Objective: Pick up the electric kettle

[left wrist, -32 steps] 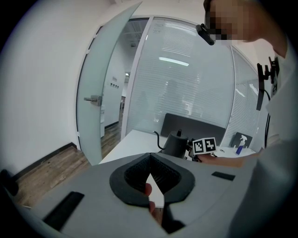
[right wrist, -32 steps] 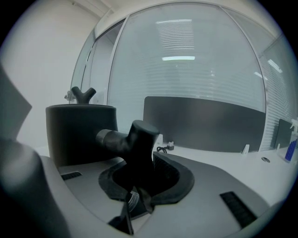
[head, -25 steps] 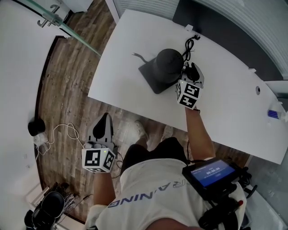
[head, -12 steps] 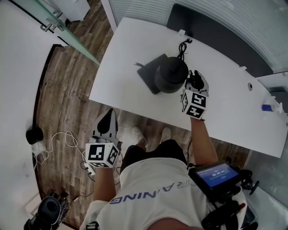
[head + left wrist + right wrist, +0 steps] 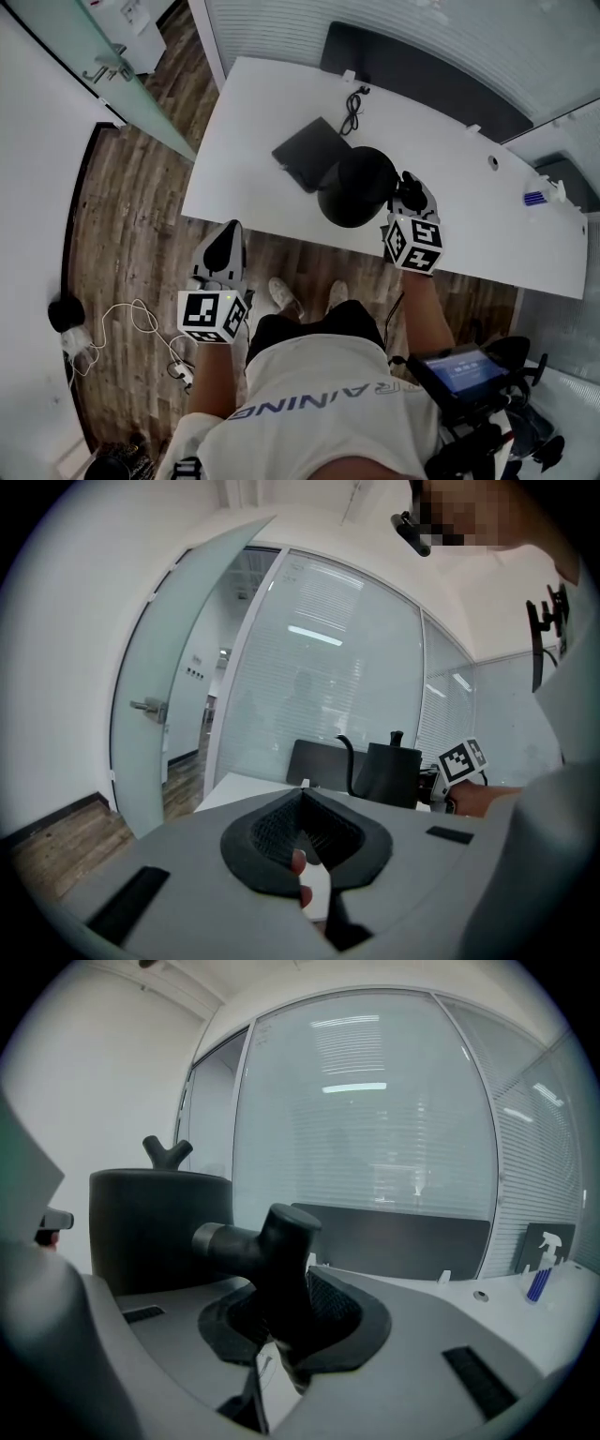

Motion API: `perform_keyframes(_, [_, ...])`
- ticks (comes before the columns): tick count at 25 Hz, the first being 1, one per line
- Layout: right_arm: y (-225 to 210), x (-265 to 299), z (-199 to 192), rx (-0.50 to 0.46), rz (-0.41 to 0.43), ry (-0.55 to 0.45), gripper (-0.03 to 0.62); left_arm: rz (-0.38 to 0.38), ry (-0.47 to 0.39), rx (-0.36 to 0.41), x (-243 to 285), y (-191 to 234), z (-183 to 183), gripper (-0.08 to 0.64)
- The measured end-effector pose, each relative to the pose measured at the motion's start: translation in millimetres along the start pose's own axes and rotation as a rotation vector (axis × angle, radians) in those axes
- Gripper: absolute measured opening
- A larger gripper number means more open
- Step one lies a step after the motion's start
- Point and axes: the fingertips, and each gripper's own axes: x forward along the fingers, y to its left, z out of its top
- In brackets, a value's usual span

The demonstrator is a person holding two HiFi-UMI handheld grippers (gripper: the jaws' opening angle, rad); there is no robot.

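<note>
The black electric kettle (image 5: 352, 187) hangs above the white table (image 5: 487, 216), clear of its dark square base (image 5: 306, 152). My right gripper (image 5: 405, 190) is at the kettle's right side, shut on the handle. In the right gripper view the handle (image 5: 277, 1265) stands between the jaws of my right gripper (image 5: 281, 1293), with the kettle body (image 5: 155, 1232) to the left. My left gripper (image 5: 225, 239) is over the wooden floor, left of the person, and shut on nothing. The left gripper view shows my left gripper (image 5: 300, 803) and, far off, the kettle (image 5: 394, 775) with its thin spout.
A black cord (image 5: 353, 101) lies behind the base. A blue spray bottle (image 5: 536, 198) stands at the table's far right. A dark panel (image 5: 422, 80) runs along the table's back. A glass door (image 5: 94, 56) stands at the left. Cables (image 5: 122, 323) lie on the floor.
The kettle has come up off its base and moved toward the table's near edge with my right gripper. My left gripper has risen a little.
</note>
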Motion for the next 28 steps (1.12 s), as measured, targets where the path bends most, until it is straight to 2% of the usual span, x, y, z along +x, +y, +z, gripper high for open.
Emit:
perform_keyframes(9, [-28.1,-95.8,-8.4,0.044,-0.007,-0.021,0.08,-0.025,-0.028,0.01,-35.0,-49.8,-1.4,0.017])
perform_keyframes(18, [-82.2,-198.4,-17.7,0.025,-0.026,-0.017,0.08,-0.078,-0.028,0.015,-80.9,-157.1,-12.1,0.017])
perform_keyframes(23, [-100.5,-247.1,-22.4,0.039,0.006,-0.026,0.08,-0.06,-0.04,0.023,-108.9,-194.5,-15.5,0.017])
perform_keyframes(28, [-100.1,-279.8,-25.9,0.04,0.06,-0.023,0.08,-0.029,-0.043,0.035,-136.2,-214.4,-14.8,0.017])
